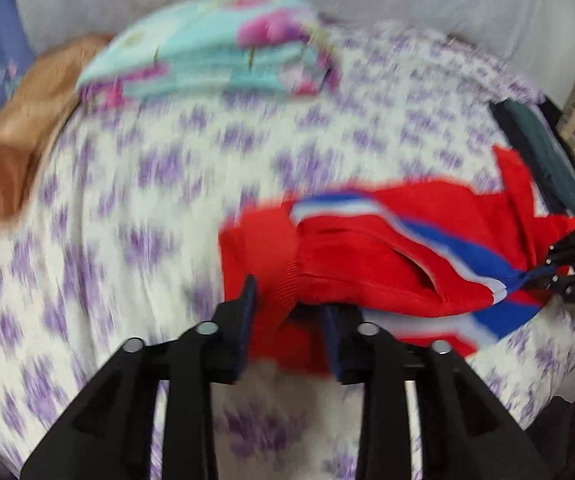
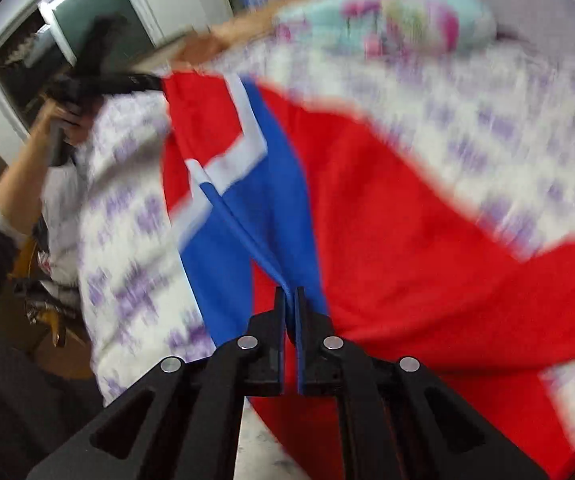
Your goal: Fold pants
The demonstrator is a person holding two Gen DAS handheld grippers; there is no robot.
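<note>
Red fabric pants with a blue-and-white side stripe (image 2: 387, 240) hang between my two grippers over the bed, partly lifted, partly draped on the white bedsheet with purple flower print (image 1: 127, 200). In my left wrist view the left gripper (image 1: 289, 308) has its jaws set a little apart with a ribbed red band of the pants caught between them; the cloth bunches just ahead of the jaws and runs off to their right. At the far right of that view the right gripper (image 1: 567, 276) bites the striped edge. From my right wrist view the right gripper (image 2: 291, 300) has its jaws pressed nearly together on a thin blue fold of the stripe, and the cloth fans out ahead and to the right. Up and to the left of those jaws I see the left gripper (image 2: 155, 82) holding the far red corner, with the person's hand (image 2: 67, 120) on its handle.

Ahead and to the left of the left jaws, the sheet lies bare. Both views are blurred, so finer edges of the pants I cannot make out.

Far ahead of the left jaws sits a turquoise folded blanket with pink flowers (image 1: 215, 56), with a tan-brown cloth (image 1: 19, 136) to its left. A dark folded garment (image 1: 535, 144) lies at the bed's right edge, beyond the pants.
</note>
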